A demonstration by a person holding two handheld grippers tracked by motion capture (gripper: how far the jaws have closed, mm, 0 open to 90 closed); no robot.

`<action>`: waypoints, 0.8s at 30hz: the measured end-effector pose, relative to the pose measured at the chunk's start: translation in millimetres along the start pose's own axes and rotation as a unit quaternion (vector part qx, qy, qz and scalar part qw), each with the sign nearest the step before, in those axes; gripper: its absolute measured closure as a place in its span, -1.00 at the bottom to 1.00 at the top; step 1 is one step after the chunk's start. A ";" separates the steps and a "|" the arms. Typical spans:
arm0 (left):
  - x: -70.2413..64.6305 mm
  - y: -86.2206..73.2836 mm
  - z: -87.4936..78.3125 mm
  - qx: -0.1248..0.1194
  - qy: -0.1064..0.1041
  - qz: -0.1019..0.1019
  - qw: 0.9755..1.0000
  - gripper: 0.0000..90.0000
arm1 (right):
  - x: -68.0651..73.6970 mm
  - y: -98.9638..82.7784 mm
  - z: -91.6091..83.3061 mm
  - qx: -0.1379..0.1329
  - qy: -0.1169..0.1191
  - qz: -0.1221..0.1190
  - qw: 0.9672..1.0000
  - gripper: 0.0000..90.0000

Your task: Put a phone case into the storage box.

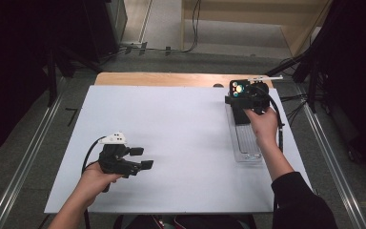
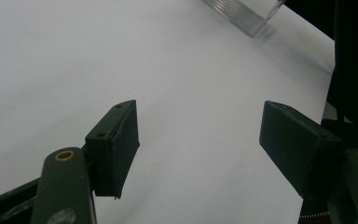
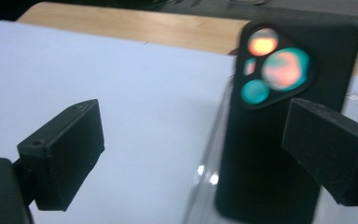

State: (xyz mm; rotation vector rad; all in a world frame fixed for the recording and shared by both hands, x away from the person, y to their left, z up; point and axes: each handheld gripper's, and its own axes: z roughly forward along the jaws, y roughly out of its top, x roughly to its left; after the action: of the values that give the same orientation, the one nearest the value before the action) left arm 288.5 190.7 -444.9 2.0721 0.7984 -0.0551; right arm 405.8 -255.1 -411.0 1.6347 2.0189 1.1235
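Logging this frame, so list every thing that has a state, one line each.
left gripper: open, nothing between its jaws, low over the white sheet.
right gripper: open, jaws wide, not pressing on the phone.
black phone: standing on end in the clear tray.
clear tray: lying flat on the sheet.

High view looking forward and down over the white sheet [image 1: 171, 138]; gripper views skimming close above it, both sharing the clear tray [image 2: 242, 16] at right
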 end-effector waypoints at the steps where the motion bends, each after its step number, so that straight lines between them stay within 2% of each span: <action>1: 0.2 0.0 -0.1 0.000 0.001 0.000 1.000 -0.37 | 3.1 -2.1 -2.0 0.003 0.005 -0.004 1.000 -0.91; 6: -0.2 0.0 -1.3 -0.001 0.002 -0.001 1.000 -0.37 | 16.5 -14.2 -10.8 0.016 0.036 -0.017 0.999 -0.88; 8: -0.2 0.4 -1.8 -0.002 0.001 -0.001 1.000 -0.37 | 20.5 -21.0 -13.8 0.015 0.045 -0.022 0.999 -0.69; 11: 0.1 0.4 -2.3 -0.003 0.001 -0.001 1.000 -0.37 | 24.6 -29.6 -16.3 0.020 0.061 -0.032 0.997 -0.68; 13: -0.1 0.2 -2.4 -0.003 0.003 -0.002 1.000 -0.37 | 27.9 -34.4 -19.0 0.020 0.069 -0.032 0.997 -0.57; 18: 0.2 0.0 -3.3 -0.006 0.001 -0.002 1.000 -0.37 | 38.6 -45.7 -25.8 0.036 0.103 -0.045 0.993 -0.42; 24: -0.1 -0.2 -4.1 -0.005 0.002 0.001 1.000 -0.37 | 50.8 -56.9 -35.8 0.047 0.140 -0.071 0.986 -0.37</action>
State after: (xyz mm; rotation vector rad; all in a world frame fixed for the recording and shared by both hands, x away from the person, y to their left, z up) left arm 287.3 193.9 -442.5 2.0637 0.7970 -0.0461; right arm 327.8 -223.9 -417.8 1.4128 2.3560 1.2829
